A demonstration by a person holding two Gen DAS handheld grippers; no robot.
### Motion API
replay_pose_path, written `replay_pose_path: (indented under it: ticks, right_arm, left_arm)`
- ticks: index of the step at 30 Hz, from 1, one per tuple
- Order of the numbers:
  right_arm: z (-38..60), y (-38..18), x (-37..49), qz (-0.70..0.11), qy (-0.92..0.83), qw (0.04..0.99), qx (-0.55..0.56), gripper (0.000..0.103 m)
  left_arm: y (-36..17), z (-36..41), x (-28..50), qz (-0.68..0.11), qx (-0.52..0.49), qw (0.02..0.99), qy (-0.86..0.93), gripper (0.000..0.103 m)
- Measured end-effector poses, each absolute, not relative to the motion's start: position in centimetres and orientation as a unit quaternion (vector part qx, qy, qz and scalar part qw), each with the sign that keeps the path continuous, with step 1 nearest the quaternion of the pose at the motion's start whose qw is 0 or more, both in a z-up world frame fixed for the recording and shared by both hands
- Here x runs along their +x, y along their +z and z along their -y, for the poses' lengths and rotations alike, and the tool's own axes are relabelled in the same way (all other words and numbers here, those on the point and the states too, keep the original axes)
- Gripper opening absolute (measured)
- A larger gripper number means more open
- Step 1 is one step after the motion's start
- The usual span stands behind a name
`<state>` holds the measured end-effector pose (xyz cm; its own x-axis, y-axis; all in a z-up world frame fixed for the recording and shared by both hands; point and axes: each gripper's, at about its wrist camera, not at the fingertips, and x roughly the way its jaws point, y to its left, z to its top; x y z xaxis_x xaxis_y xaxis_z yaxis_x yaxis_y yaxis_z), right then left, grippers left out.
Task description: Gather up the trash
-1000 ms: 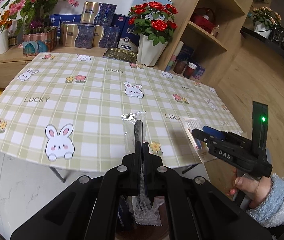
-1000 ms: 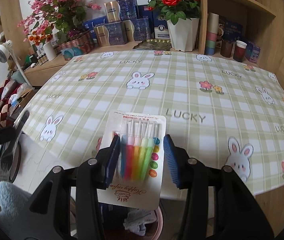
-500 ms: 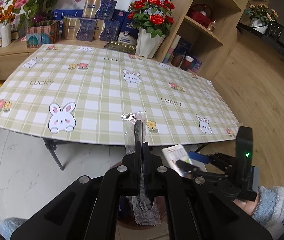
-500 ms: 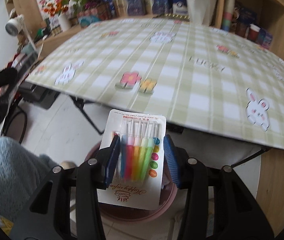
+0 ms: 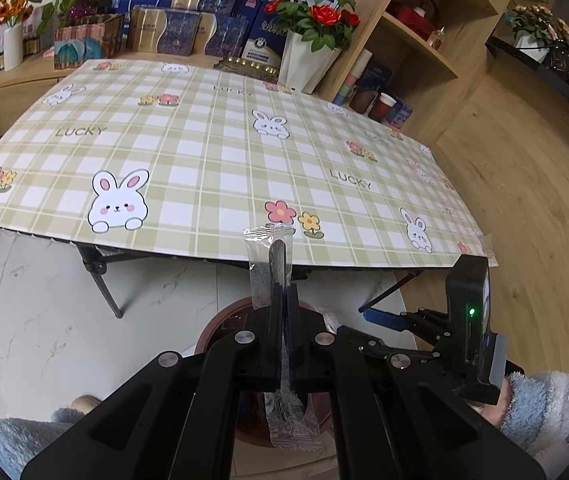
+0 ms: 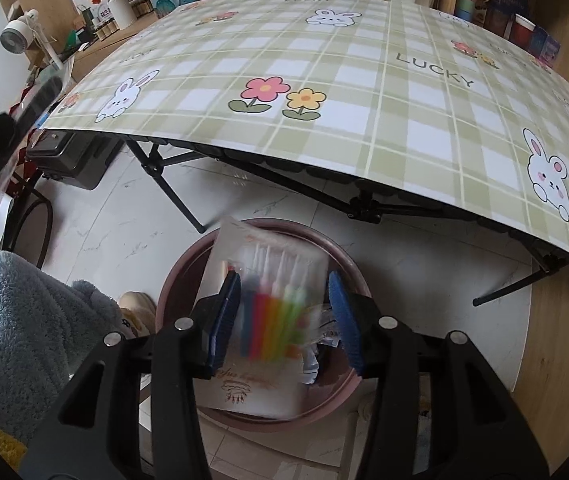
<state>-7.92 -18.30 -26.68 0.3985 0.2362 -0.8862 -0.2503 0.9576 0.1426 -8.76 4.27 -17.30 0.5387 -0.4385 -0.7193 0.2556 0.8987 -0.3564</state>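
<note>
From the left wrist, the left gripper (image 5: 282, 300) is clamped tight on a clear-wrapped plastic fork (image 5: 270, 258), held over the pink bin (image 5: 220, 322) beside the checked table (image 5: 204, 148). From the right wrist, the right gripper (image 6: 284, 312) has just been opening; a blurred card of coloured brushes (image 6: 270, 280) sits between its blue pads (image 6: 228, 312), apparently loose, above the bin.
</note>
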Motion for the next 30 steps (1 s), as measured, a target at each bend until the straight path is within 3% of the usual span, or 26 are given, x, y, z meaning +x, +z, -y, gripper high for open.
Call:
replay_pose_path:
  ticks: [5,10,15,27,29,30]
  right_arm:
    - [18.8,-26.2,-7.6,-0.519,0.139,0.844,-0.001,0.063]
    - [19.8,-24.8,-7.2,-0.494,0.124,0.861,0.005,0.088]
    - [21.1,-23.1,-6.8,-0.469,0.103,0.877,0.005,0.097]
    - [25.3,-20.7,-6.3,-0.435,0.063,0.898,0.034,0.097]
    - [25.7,-20.6,-6.2,-0.434,0.059,0.898,0.037,0.097]
    - [25.8,-20.6,-6.2,-0.434,0.058,0.898,0.038,0.097]
  left_arm:
    - [-18.3,-3.9,-8.6,-0.45,-0.103,0.864,-0.2,0.002]
    - [-19.5,-3.4,-8.3,-0.469,-0.101,0.853,-0.204,0.002]
    - [-21.3,-2.4,-7.7,-0.495,-0.091,0.838,-0.212,0.002]
    - [-25.6,0.6,-6.4,-0.544,-0.078,0.804,-0.227,0.003]
    - [-26.0,1.3,-6.3,-0.545,-0.072,0.802,-0.233,0.008]
    - [-26.0,1.5,-6.3,-0.545,-0.07,0.802,-0.235,0.015]
